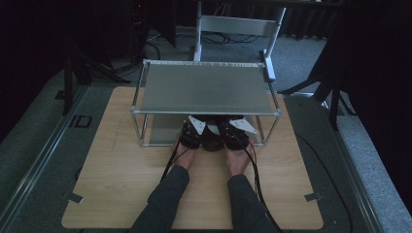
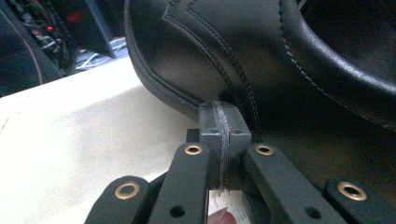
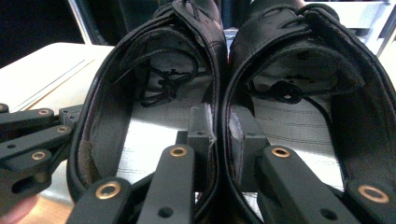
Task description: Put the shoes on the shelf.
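A pair of black leather shoes [image 1: 213, 140] stands side by side at the front of a metal rack [image 1: 204, 90], under its top shelf. In the right gripper view my right gripper [image 3: 222, 130] is shut on the two adjoining inner walls, with one pad inside the left shoe [image 3: 107, 107] and the other inside the right shoe [image 3: 355, 121]. My left gripper [image 2: 224, 133] is shut with nothing between its pads, and its tips rest against the outer side of a shoe [image 2: 243, 51]. From above, the left gripper [image 1: 192, 128] and right gripper [image 1: 238, 128] flank the shoes.
The rack stands on a wooden table [image 1: 121, 170] and has a pale lower shelf [image 1: 163, 128] and thin corner posts. Cables trail from both grippers over the table. A white frame [image 1: 233, 24] stands behind the rack, with dark stands at both sides.
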A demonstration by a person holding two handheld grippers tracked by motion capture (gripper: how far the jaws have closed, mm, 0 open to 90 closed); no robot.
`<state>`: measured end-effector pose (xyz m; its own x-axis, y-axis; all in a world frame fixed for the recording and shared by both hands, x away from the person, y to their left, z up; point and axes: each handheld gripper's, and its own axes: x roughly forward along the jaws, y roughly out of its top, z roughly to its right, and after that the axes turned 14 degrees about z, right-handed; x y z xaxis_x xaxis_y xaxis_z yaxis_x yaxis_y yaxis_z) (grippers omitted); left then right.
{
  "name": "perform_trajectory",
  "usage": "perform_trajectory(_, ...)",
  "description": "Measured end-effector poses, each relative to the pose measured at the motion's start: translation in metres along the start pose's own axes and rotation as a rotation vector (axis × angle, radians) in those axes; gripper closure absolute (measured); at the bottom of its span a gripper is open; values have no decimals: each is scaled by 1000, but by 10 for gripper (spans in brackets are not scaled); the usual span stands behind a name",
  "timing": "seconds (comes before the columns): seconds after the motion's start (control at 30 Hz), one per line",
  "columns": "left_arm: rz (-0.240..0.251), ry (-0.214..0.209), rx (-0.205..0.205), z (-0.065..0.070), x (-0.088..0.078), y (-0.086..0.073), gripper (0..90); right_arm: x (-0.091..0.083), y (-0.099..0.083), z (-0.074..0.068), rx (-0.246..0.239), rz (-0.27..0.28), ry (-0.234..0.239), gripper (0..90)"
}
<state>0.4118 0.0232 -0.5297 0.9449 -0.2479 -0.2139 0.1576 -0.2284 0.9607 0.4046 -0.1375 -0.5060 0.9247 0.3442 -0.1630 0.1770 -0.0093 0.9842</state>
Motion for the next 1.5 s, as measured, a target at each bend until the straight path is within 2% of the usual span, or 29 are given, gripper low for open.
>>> perform_trajectory(0.13,-1,31,5,3,5,-2,900,3,-2,-1,2,8,-18,801)
perform_trajectory(0.23,0,50,-11,5,9,-3,900,6,-4,-2,10,8,-30,801)
perform_trajectory(0.37,13,79,12,6,13,-1,900,8,-3,-5,9,19,-50,802)
perform_trajectory(0.43,12,92,10,6,16,-1,900,11,-4,-5,19,20,-54,802)
perform_trajectory(0.57,13,102,21,7,23,-2,900,16,-2,-7,12,8,-70,801)
perform_trajectory(0.73,-7,126,17,10,31,-3,900,23,1,-9,17,-21,-116,793)
perform_trajectory(0.83,-27,117,17,9,33,-5,900,27,2,-11,6,-21,-138,766)
perform_trajectory(0.9,-40,107,8,8,34,-6,900,27,1,-11,-2,-6,-136,745)
perform_trajectory(1.0,-65,80,27,7,35,-7,900,28,0,-11,10,44,-127,666)
perform_trajectory(1.1,-67,79,9,4,35,-8,885,29,-2,-12,-1,67,-112,633)
perform_trajectory(1.23,-78,85,4,-2,34,-9,786,28,-2,-12,-4,78,-77,555)
perform_trajectory(1.33,-94,66,7,-7,32,-11,716,25,-2,-12,10,89,-71,538)
perform_trajectory(1.4,-107,49,11,-10,31,-13,664,22,-1,-13,-13,105,-86,529)
perform_trajectory(1.5,-137,14,15,-14,28,-16,604,13,4,-10,-20,142,-83,494)
